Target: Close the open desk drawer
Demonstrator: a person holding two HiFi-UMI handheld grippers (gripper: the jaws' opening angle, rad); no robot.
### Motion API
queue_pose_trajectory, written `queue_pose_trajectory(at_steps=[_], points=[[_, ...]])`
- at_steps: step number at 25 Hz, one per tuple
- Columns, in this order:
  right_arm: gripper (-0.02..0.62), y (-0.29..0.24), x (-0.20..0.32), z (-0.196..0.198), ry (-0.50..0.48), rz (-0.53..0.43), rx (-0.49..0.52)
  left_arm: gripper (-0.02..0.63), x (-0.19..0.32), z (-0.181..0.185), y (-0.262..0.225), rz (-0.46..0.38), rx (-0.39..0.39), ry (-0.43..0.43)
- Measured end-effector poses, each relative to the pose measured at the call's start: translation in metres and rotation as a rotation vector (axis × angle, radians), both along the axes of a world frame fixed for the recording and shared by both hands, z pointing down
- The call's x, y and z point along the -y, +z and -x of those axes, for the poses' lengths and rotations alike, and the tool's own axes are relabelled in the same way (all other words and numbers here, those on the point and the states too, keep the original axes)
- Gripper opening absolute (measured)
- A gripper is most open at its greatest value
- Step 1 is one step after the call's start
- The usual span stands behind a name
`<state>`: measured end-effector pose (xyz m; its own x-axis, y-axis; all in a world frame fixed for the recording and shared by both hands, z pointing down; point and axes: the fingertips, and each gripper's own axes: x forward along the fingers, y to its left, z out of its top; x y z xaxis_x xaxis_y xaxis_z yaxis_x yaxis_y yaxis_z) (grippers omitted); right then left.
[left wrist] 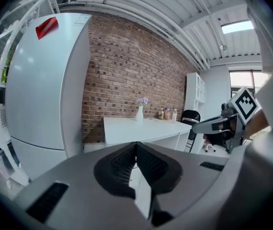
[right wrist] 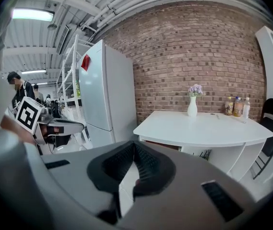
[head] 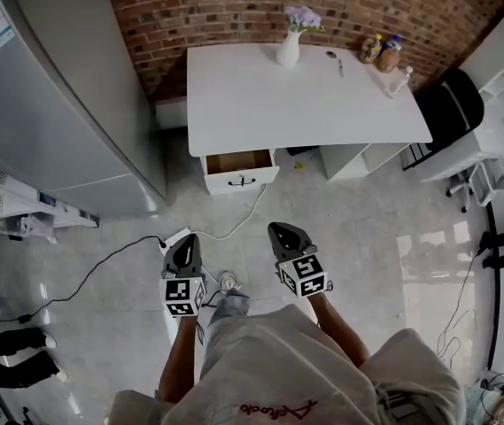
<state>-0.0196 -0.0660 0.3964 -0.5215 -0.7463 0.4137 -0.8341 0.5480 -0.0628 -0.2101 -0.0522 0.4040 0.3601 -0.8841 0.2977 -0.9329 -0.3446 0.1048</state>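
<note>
The drawer stands pulled out under the left end of the white desk, its wooden inside showing. A white vase on the desk holds purple flowers. Well apart from the drawer, the left gripper and right gripper point toward the desk side by side, fingers closed together.

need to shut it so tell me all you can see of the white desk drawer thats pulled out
In the head view the white desk drawer stands pulled out from under the white desk top, near its left end in the picture. Its flat white front, facing the person, bears a small dark handle at the middle. The inside looks like bare brown wood with nothing showing in it. Neither the left gripper nor the right gripper touches it; both are well short.
</note>
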Motion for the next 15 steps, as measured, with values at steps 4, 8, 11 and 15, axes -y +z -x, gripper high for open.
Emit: queue_pose_trajectory(at_steps=[4, 8, 11, 15], points=[[0.017, 0.007, 0.026, 0.002, 0.037, 0.017, -0.013, 0.012, 0.024, -0.003, 0.014, 0.026, -0.019, 0.047], [0.017, 0.017, 0.053, 0.009, 0.057, 0.028, -0.006, 0.012, 0.047, 0.000, 0.028, 0.057, -0.011, 0.089], [0.017, 0.027, 0.069, 0.007, 0.065, 0.039, -0.006, 0.012, 0.061, -0.005, 0.039, 0.075, -0.001, 0.118], [0.017, 0.046, 0.085, 0.001, 0.060, 0.065, 0.003, 0.012, 0.076, -0.015, 0.053, 0.097, 0.017, 0.131]])
